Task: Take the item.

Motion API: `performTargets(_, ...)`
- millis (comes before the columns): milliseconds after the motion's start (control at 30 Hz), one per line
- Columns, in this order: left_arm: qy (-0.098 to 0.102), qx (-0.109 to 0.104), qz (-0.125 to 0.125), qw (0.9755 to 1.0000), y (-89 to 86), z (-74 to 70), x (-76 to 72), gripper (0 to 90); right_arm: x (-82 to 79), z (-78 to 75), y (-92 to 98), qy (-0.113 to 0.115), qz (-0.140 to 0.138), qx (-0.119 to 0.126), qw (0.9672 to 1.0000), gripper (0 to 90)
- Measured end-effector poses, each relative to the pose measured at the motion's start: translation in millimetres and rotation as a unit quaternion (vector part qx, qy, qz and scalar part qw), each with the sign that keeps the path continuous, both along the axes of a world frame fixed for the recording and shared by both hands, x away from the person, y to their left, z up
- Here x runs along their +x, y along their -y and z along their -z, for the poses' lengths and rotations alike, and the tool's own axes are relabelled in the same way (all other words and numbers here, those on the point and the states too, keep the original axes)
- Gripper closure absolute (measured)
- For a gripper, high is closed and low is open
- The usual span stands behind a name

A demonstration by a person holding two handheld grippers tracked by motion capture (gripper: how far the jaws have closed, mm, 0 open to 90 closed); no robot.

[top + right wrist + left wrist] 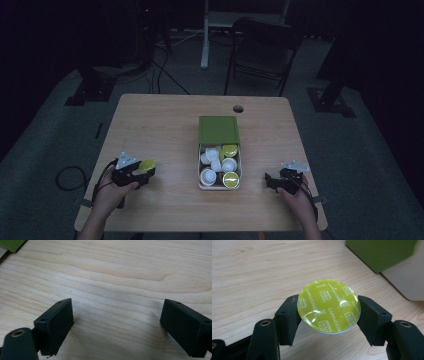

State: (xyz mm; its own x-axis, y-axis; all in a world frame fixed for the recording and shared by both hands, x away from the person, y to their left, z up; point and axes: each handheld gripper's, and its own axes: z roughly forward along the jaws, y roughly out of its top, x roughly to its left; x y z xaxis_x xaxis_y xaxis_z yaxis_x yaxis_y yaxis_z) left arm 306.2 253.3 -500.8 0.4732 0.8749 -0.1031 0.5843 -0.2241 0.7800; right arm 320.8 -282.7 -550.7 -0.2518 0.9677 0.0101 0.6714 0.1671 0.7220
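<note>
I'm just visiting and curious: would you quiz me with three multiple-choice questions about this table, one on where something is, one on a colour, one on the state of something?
1. Where is the box?
A. near the middle of the table
B. at the table's far left corner
C. on the chair

2. What colour is the foil top of the capsule in the left tool?
A. red
B. yellow-green
C. blue

3. How is the right tool?
A. shut on a capsule
B. shut on the lid
C. open, nothing between its jaws

Answers:
1 A: the high view shows the box mid-table, its green lid at its far end.
2 B: the left gripper view shows yellow-green foil.
3 C: the right gripper view shows bare wood between wide jaws.
</note>
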Motion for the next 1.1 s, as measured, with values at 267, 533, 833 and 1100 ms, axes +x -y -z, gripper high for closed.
performTargets(267, 0.005, 0.003, -0.020, 0.9998, -15.0, 2.7, -3.1, 38.3, 0.0, 0.0, -0.1, 0.000, 0.000, 0.000, 1.0000, 11.0)
performTargets(533, 0.007, 0.004, -0.050, 0.9987, -32.1, 4.8, -4.7, 38.3, 0.0, 0.0, -0.1, 0.000, 0.000, 0.000, 1.0000, 11.0)
performTargets(833, 0.004, 0.001, -0.069, 0.9976, -43.7, 8.5, -6.5, 38.3, 0.0, 0.0, -0.1, 0.000, 0.000, 0.000, 1.0000, 11.0)
performTargets(1100, -0.004, 0.007, -0.089, 0.9960, -53.0, 15.2, -4.8, 38.2, 0.0, 0.0, -0.1, 0.000, 0.000, 0.000, 1.0000, 11.0)
